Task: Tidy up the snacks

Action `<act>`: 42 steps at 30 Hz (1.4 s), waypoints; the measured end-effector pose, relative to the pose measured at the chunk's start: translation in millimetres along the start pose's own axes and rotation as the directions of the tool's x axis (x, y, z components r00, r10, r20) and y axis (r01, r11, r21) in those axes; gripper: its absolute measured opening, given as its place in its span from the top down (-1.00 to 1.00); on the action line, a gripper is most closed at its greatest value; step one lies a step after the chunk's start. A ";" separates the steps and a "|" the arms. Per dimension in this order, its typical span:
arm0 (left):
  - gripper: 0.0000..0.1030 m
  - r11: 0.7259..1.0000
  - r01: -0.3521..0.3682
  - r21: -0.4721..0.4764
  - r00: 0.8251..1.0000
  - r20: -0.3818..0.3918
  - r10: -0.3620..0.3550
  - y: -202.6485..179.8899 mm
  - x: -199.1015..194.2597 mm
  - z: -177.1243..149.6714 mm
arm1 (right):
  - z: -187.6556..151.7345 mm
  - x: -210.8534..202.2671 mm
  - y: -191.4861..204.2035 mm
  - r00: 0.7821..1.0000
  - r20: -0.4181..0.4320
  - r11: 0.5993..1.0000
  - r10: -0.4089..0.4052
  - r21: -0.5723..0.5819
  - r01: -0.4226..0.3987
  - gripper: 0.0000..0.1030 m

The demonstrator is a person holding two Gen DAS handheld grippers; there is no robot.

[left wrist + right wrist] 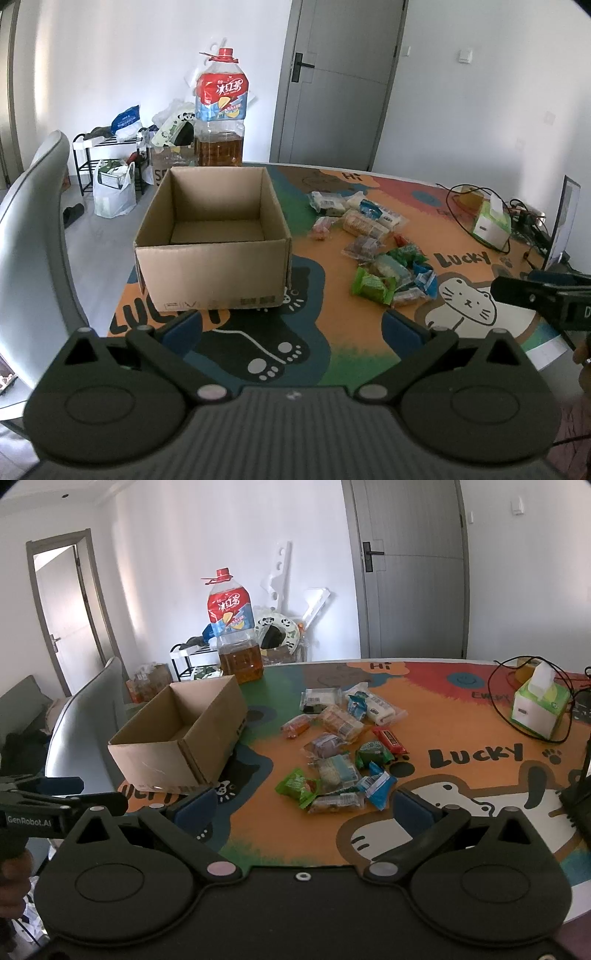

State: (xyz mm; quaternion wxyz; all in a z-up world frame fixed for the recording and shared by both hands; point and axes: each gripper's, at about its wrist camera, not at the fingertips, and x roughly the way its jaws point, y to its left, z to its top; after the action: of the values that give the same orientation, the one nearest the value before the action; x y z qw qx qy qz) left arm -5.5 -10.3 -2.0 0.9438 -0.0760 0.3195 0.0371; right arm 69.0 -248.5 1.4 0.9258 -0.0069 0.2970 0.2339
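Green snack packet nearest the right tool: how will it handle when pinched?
The green snack packet looks like crinkled film, so it is probably floppy and light. The glossy wrap may slip. It touches neighbouring packets, so a pinch could drag them. The right tool is open.

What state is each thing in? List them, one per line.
Cardboard box: open, upright, empty.
Snacks: loose on the table, none boxed.
Big bottle: capped, upright, partly full.
Tissue box: open, tissue sticking out.
Grey door: shut.
Left gripper: jaws open, empty.
Right gripper: jaws open, empty.
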 end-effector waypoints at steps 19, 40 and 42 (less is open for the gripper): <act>-0.99 1.000 0.002 -0.001 1.000 -0.003 -0.002 -1.2 0.6 0.7 | 0.2 0.6 -2.5 1.000 -0.003 1.000 -0.005 0.003 0.005 -1.00; -0.98 0.997 0.080 0.022 0.997 0.002 -0.080 -30.1 44.4 9.3 | -2.2 33.1 -33.3 0.995 0.022 0.996 -0.094 0.009 0.094 -1.00; -0.98 0.995 0.098 0.024 0.995 -0.005 -0.098 -35.6 51.1 10.3 | -4.1 37.3 -40.2 0.996 0.018 0.996 -0.091 0.017 0.091 -1.00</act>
State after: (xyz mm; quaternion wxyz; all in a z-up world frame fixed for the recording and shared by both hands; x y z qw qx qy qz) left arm 45.5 -42.5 -20.8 0.9447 -0.0804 0.3176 -0.0132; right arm 111.0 -268.9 -27.6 0.9383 -0.0109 0.2894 0.1892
